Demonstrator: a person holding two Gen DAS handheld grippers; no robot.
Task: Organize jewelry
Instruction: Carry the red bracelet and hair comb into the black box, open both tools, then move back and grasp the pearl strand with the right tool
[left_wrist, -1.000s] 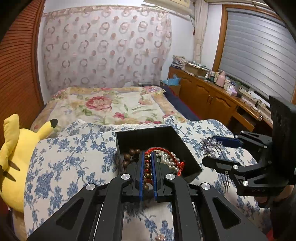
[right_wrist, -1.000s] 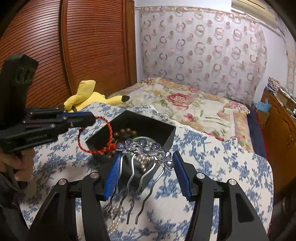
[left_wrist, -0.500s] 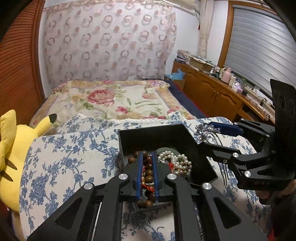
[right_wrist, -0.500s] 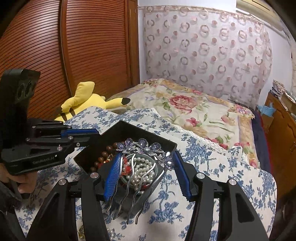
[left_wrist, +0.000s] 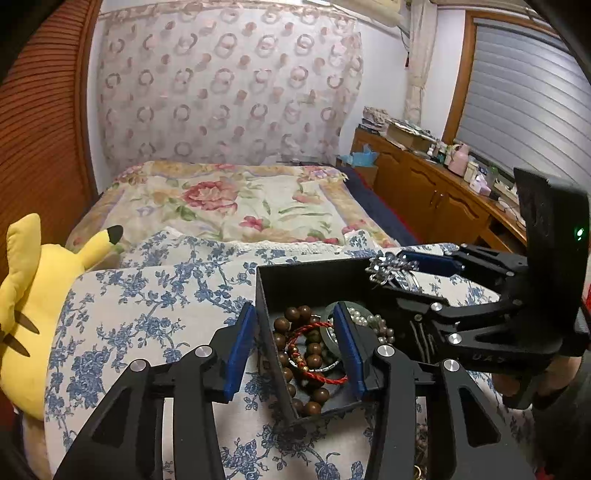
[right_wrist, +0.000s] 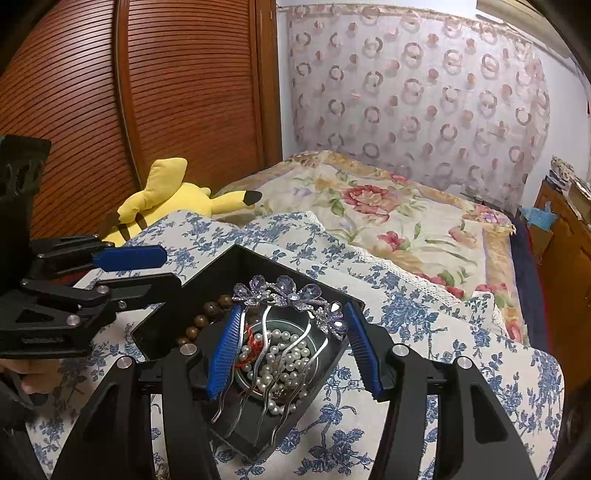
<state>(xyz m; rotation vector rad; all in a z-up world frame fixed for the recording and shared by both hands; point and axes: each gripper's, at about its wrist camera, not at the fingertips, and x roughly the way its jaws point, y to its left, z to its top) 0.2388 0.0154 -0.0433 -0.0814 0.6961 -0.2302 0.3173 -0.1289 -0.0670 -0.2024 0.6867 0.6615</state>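
Observation:
A black open box (left_wrist: 266, 295) (right_wrist: 221, 266) sits on a blue-flowered cloth. It holds a red cord bracelet (left_wrist: 314, 354), brown wooden beads (left_wrist: 295, 315), a green bangle and white pearls (right_wrist: 280, 362). My left gripper (left_wrist: 295, 350) is open and empty over the box's near-left corner; its left finger is outside the wall, and the red bracelet lies loose below. My right gripper (right_wrist: 291, 350) is shut on a silver hair comb with purple crystal flowers (right_wrist: 288, 295) and holds it above the box; it also shows in the left wrist view (left_wrist: 391, 267).
A yellow plush toy (left_wrist: 26, 306) (right_wrist: 166, 199) lies at the cloth's left edge. A floral bedspread (left_wrist: 229, 203) stretches beyond. A wooden sideboard (left_wrist: 436, 195) with clutter stands right; a wooden slatted door (right_wrist: 147, 92) stands left. More jewelry lies at the cloth's near edge (left_wrist: 421, 443).
My left gripper has opened and let the red bracelet drop into the box. My right gripper has carried the hair comb left and forward, over the box.

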